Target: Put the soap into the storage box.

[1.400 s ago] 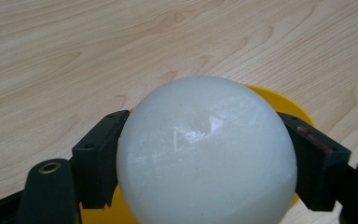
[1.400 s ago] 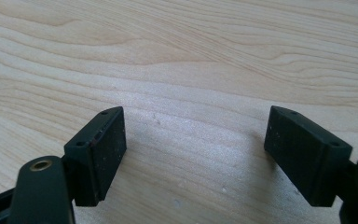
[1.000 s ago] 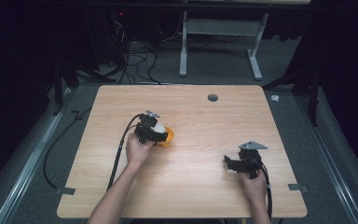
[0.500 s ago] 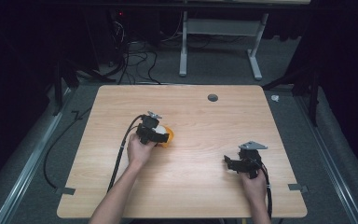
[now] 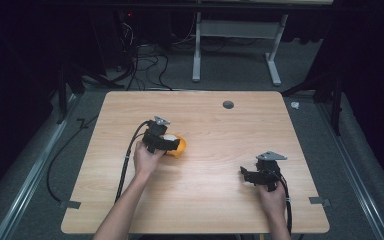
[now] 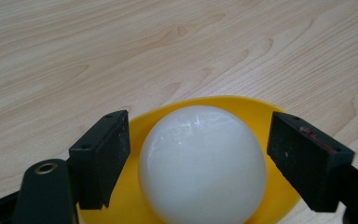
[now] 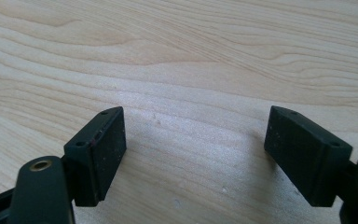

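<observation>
A white ball (image 6: 200, 163) rests in a small yellow bowl (image 6: 261, 109) on the wooden table (image 5: 205, 115), left of the middle. My left gripper (image 6: 198, 135) straddles the ball, with one black jaw on each side of it. Its jaws have just been opening, and a narrow gap shows between each pad and the ball. From above, the left gripper (image 5: 172, 145) covers most of the bowl (image 5: 181, 147). My right gripper (image 5: 245, 176) sits low over bare wood at the front right. In its own view the right gripper (image 7: 193, 140) stands open with nothing between its jaws.
A dark round cable hole (image 5: 228, 104) lies near the table's far edge. Cables trail from both grippers toward the front edge. Beyond the table, a white desk frame (image 5: 235, 50) stands on the dark floor.
</observation>
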Demonstrator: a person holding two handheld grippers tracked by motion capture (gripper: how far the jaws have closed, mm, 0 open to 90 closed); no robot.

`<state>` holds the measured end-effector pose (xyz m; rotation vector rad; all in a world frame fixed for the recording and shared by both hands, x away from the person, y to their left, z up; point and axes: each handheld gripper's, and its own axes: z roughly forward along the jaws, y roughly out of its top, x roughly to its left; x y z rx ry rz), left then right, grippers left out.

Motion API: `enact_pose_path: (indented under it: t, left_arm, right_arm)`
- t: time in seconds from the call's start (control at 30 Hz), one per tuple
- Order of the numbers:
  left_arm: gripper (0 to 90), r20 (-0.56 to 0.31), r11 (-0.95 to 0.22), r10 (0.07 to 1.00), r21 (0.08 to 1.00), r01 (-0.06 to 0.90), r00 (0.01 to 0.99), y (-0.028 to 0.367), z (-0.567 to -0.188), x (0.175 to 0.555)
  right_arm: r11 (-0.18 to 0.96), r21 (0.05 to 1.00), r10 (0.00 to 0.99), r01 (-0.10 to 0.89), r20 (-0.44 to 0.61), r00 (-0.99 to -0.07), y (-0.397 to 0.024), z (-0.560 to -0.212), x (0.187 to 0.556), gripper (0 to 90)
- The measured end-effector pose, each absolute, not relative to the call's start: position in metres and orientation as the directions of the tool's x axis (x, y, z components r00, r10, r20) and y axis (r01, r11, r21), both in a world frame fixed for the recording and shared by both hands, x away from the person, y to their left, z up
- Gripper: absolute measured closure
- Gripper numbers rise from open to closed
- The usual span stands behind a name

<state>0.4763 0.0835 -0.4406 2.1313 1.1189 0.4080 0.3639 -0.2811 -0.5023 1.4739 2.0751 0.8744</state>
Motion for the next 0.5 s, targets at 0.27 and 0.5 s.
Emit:
enact_pose_path:
  t: [0.27, 0.5]
  left_arm:
    - [21.6, -0.026, -0.397, 0.808, 0.714, 0.576, 0.589, 0.088, -0.431, 0.47]
    - [21.7, -0.017, -0.402, 0.803, 0.723, 0.561, 0.596, 0.091, -0.425, 0.465]
  right_arm:
    - [0.227, 0.714, 0.944, 0.662, 0.006, -0.329, -0.281, -0.502, 0.364, 21.5]
    - [0.229, 0.715, 0.943, 0.661, 0.005, -0.333, -0.281, -0.502, 0.364, 21.4]
